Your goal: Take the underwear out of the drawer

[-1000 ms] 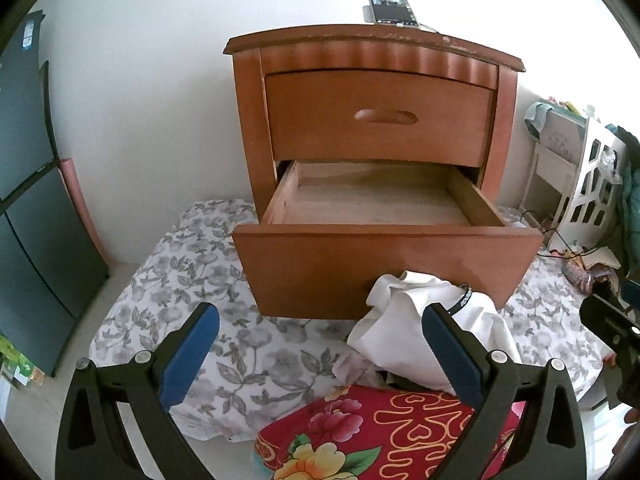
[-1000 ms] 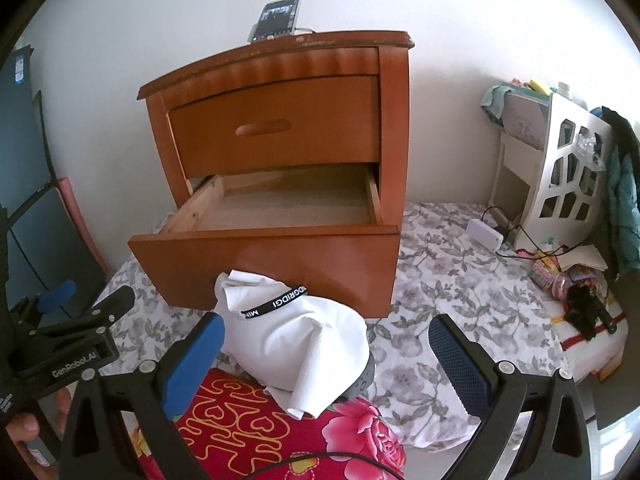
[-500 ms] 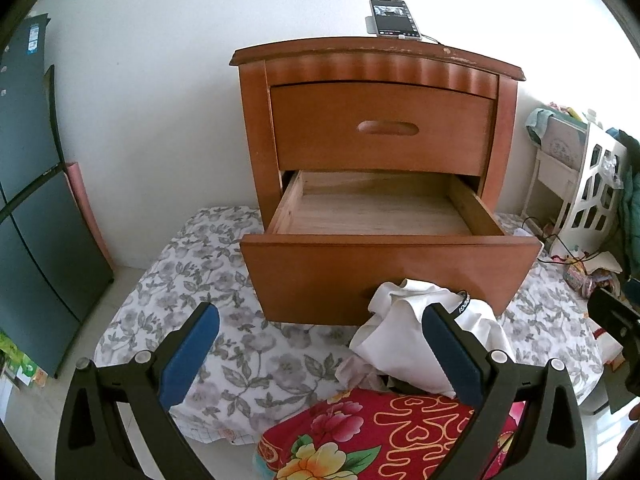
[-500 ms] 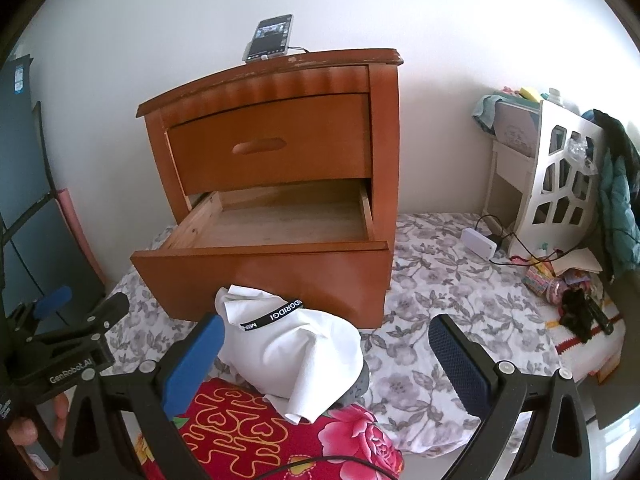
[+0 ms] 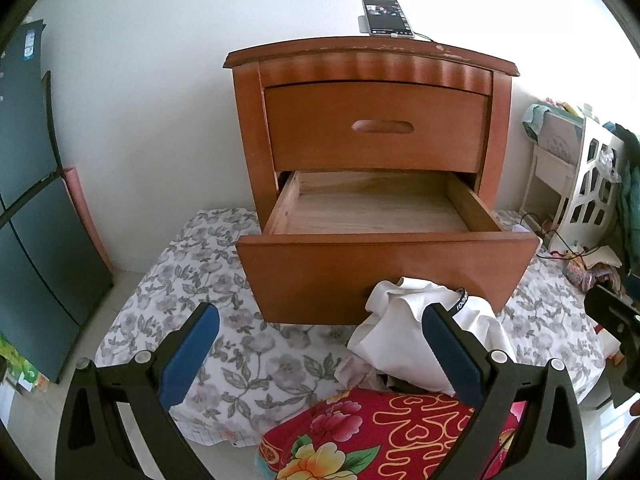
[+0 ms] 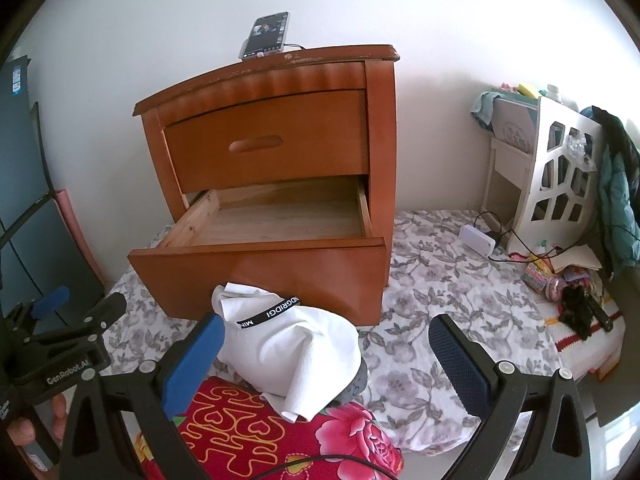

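White underwear (image 5: 404, 332) (image 6: 292, 344) with a black lettered waistband lies crumpled on the floral sheet, in front of the pulled-out lower drawer (image 5: 384, 268) (image 6: 260, 276) of a wooden nightstand. The drawer's inside shows bare wood. My left gripper (image 5: 320, 352) is open, held back from the drawer, with the underwear beside its right finger. My right gripper (image 6: 328, 360) is open too, with the underwear between its fingers near the left one, not clamped. The left gripper's body (image 6: 60, 344) shows at the right wrist view's left edge.
The upper drawer (image 5: 376, 128) is shut. A phone (image 5: 386, 18) stands on the nightstand top. A red flowered cloth (image 5: 384, 432) lies in front of the underwear. A white cut-out shelf (image 6: 552, 176), cables and clutter (image 6: 560, 276) are at the right. Dark panels (image 5: 28, 216) stand at the left.
Both grippers have drawn back and risen a little from the nightstand, so it sits lower and smaller in view. The underwear has stayed on the sheet. Both grippers remain open.
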